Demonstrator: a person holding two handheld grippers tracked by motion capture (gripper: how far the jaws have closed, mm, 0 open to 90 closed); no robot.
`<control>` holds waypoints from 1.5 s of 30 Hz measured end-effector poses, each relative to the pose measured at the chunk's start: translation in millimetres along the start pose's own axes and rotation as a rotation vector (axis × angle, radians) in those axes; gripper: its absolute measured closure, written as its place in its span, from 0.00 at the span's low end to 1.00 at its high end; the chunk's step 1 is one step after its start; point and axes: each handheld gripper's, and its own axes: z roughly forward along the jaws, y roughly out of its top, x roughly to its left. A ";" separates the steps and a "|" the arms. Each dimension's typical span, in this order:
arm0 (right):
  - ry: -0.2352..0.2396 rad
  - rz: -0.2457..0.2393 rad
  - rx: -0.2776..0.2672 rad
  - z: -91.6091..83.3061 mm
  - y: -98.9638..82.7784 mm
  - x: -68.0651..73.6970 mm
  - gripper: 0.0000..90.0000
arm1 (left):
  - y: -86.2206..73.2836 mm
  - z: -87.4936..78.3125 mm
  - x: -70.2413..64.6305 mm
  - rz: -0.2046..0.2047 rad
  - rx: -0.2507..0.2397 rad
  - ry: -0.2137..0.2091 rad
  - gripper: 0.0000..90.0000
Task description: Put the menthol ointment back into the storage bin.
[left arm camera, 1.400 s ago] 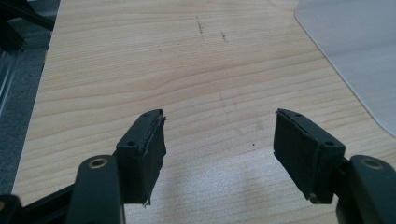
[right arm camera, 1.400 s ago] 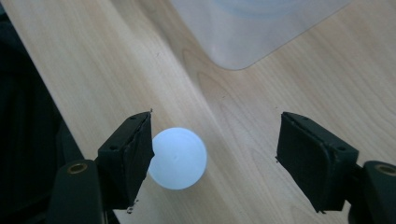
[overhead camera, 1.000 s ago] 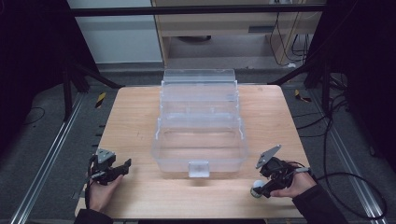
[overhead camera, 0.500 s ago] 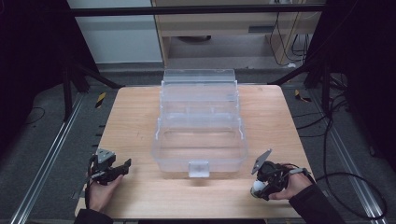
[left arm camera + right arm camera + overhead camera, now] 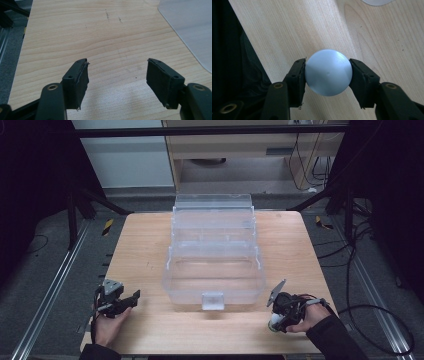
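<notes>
Pale grey-white ball (image 5: pixel 328 72) is sitting clenched between the right gripper (image 5: pixel 327 75) jaws, pads pressing on opposite sides near its widest line. In the high view the ball (image 5: pixel 275 323) is showing at the near right part of the table (image 5: pixel 145 245), close to the front edge, just off the front right corner of the clear plastic organiser box (image 5: pixel 215 255). Whether it is touching the wood or hanging just above, I cannot tell.

Right gripper (image 5: pixel 281 312) is pointing down and toward the person, right hand (image 5: pixel 310 317) wrapped round its grip.

Left gripper (image 5: pixel 117 75) is sitting released, jaws spread wide with nothing between, bare wood under them. In the high view the left gripper (image 5: pixel 120 301) is resting near the front left of the table, well apart from the box; the box's corner is edging into the left gripper view at upper right.

Box is standing in the table's middle, tiers stepped open toward the back, latch tab at the front, apparently empty.

Risks, my read:
- Smooth round ball on flat pads: contact patch is small. Any tilt or jerk may be squirting it out, and it is rolling off the near edge.
- Pad lining on the left gripper's left pad (image 5: pixel 81 85) is looking frayed; grip there may be weaker.
- Clear walls are hard to judge; the ball may be clipping the front rim on the way in.
</notes>
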 end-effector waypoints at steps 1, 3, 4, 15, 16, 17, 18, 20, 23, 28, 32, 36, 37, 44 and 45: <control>0.001 0.006 0.002 -0.1 0.6 0.3 0.55 | 0.0 -0.1 -0.1 0.001 0.000 0.001 0.38; 0.002 0.007 0.006 -0.1 0.7 0.3 0.56 | 0.1 -0.2 -0.2 0.001 -0.001 0.001 0.38; 0.002 0.007 0.006 -0.1 0.7 0.3 0.56 | 0.1 -0.1 -0.3 0.002 0.000 0.001 0.38; -0.013 0.022 -0.005 -12.7 7.4 0.1 0.56 | 0.3 -0.1 -0.5 0.002 0.002 0.002 0.38; -0.017 0.030 -0.020 -16.6 7.6 -0.2 0.56 | 0.3 0.3 -0.5 0.003 0.006 0.003 0.38; -0.017 0.045 -0.023 -18.8 8.0 0.2 0.56 | 0.3 0.3 -0.5 0.001 0.006 0.003 0.38; -0.016 0.046 -0.029 -20.8 7.9 -0.4 0.56 | 0.3 0.3 -0.5 0.001 0.006 0.003 0.38; -0.018 0.051 -0.039 -22.8 7.9 -0.9 0.56 | 0.1 1.0 -0.3 -0.003 0.009 0.004 0.38; -0.017 0.073 -0.069 -29.2 8.2 -2.7 0.56 | 0.0 1.6 -0.8 0.001 0.012 0.004 0.38; -0.021 0.113 -0.117 -40.1 9.3 -7.2 0.56 | 0.2 1.0 -0.5 -0.002 0.009 0.003 0.38; -0.025 0.127 -0.163 -47.6 11.5 -8.3 0.56 | 0.3 1.0 -0.4 -0.002 0.008 0.004 0.38; -0.030 0.143 -0.192 -54.6 12.8 -8.9 0.56 | -0.2 1.3 0.3 -0.006 0.010 0.004 0.38; -0.035 0.146 -0.203 -57.7 13.0 -9.5 0.56 | -0.2 1.1 0.5 -0.005 0.009 0.003 0.38; -0.029 0.159 -0.214 -69.9 16.7 -9.0 0.56 | 0.5 1.4 -0.8 0.003 0.008 0.002 0.38; -0.027 0.163 -0.216 -72.4 17.8 -9.0 0.56 | 0.5 1.8 -0.6 0.000 0.009 0.002 0.38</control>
